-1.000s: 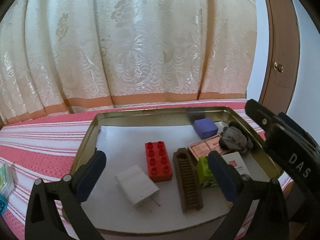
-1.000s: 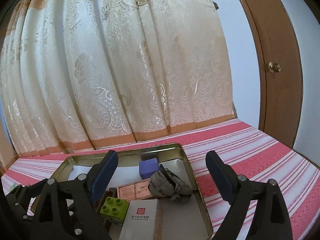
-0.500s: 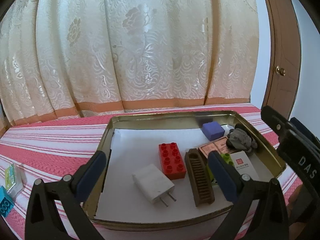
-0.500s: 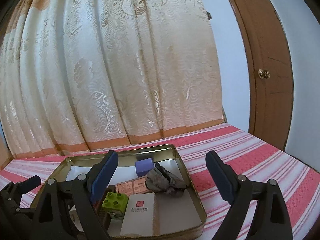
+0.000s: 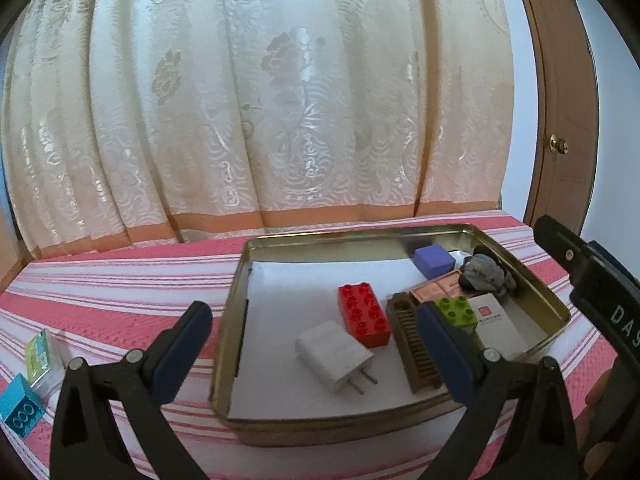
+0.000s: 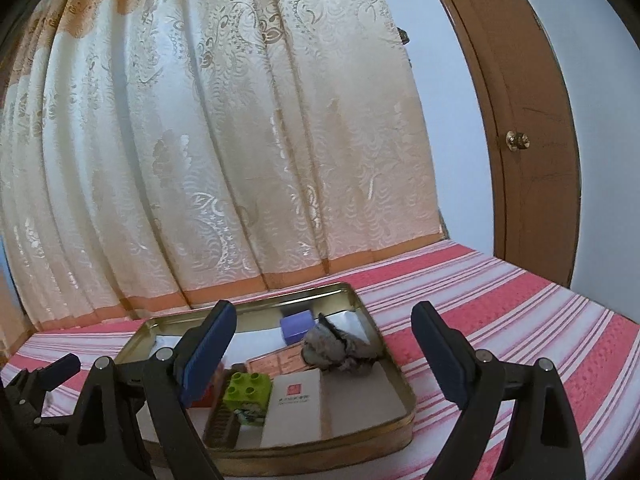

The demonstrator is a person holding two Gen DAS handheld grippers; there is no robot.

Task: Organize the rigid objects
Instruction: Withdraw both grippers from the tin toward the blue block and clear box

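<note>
Left wrist view: both grippers (image 5: 314, 354) (image 6: 324, 350) spread, empty; reaching left of the tin (image 5: 400, 426) for the blue brick (image 5: 19, 411) risks clipping its rim.

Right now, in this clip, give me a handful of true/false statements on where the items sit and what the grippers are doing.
1. The red brick lies inside the metal tray. True.
2. The left gripper is clamped on the white charger. False: its jaws stand wide open and hold nothing; the charger lies on the tray floor.
3. A blue brick sits outside the tray on the striped cloth. True.
4. The green brick is outside the tray. False: it sits inside, beside the white card box.
5. The right gripper is open. True.
</note>
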